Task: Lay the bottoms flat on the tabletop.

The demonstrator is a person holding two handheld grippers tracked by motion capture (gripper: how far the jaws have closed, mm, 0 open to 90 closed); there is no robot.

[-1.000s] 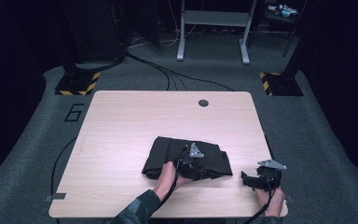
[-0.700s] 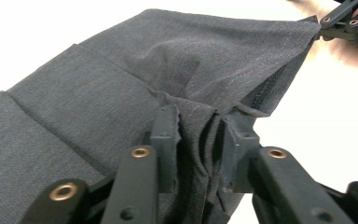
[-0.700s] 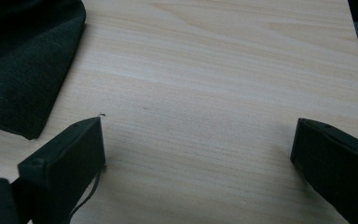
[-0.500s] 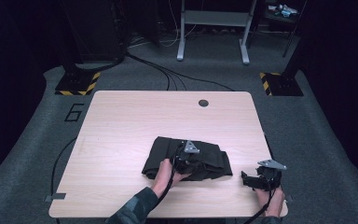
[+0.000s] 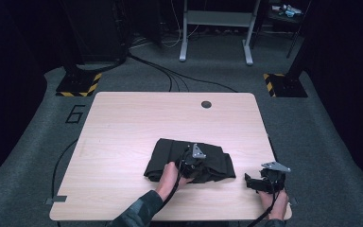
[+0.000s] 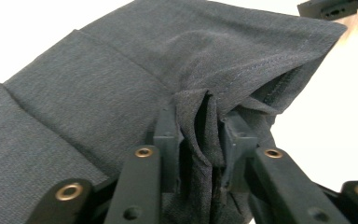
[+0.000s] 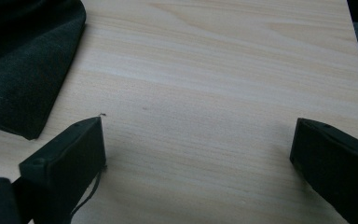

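Your left hand-held gripper [image 6: 200, 140] pinches the folded dark grey cloth [image 5: 170, 153].
The cloth lies in flat layers on the light wooden tabletop [image 5: 137, 118], bunched between those jaws; your right hand-held gripper [image 7: 198, 149] rests beside it, jaws spread.

Two black hand-held grippers, one dark patterned sleeve

The left gripper [image 5: 194, 163] and right gripper [image 5: 263, 180] are black, each topped with a grey three-cornered plate and trailing a black cable. Up close, the left gripper's [image 6: 200, 140] arms carry brass-coloured rivets and end in blocky dark pads; the right gripper's [image 7: 196, 144] jaws are thick, matte black blocks. The left forearm wears a dark mottled sleeve [image 5: 139, 213].
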